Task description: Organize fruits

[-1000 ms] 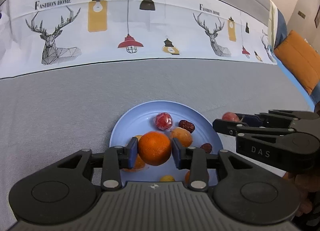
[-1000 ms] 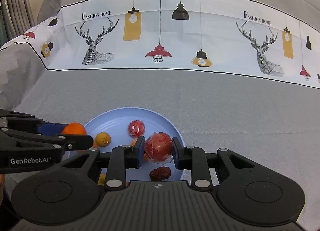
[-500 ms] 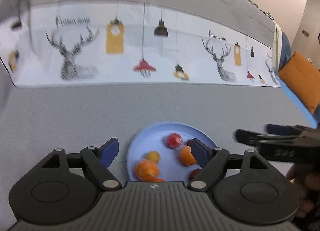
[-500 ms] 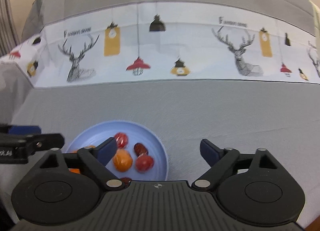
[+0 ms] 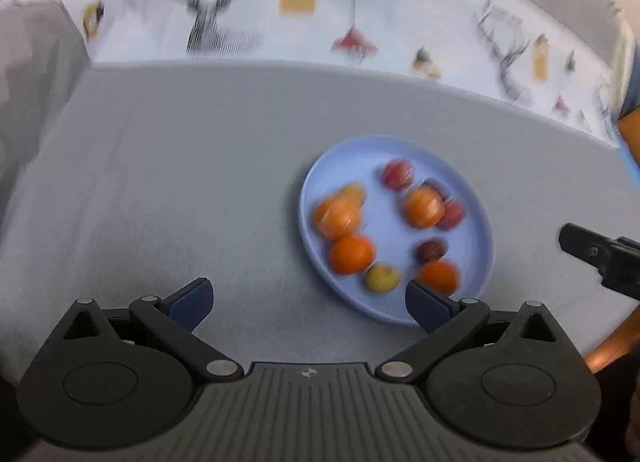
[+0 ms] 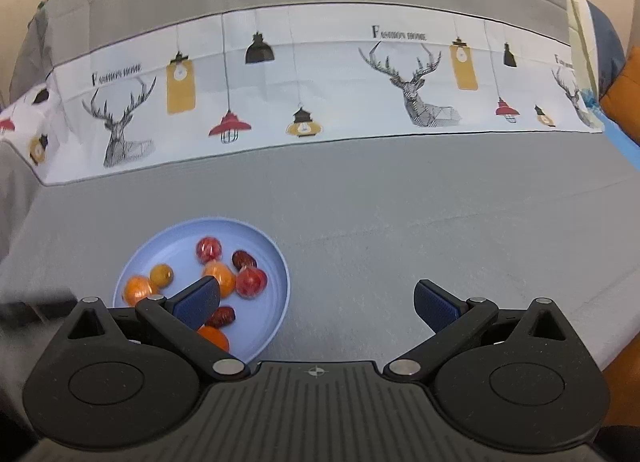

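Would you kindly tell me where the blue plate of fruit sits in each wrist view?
Left wrist: blue plate right of centre, above the right finger.
Right wrist: blue plate lower left, partly behind the left finger.
Shared landmark: the printed deer band across the top.

- Even, soft indoor light; no glare, only faint shadows on the grey cloth (image 6: pixel 400 222).
- Left wrist view heavily motion-blurred: the fruits (image 5: pixel 348 218) and the printed band (image 5: pixel 320 14) smear.
- Right wrist view sharper.
- Fisheye bends edges; corners darken.
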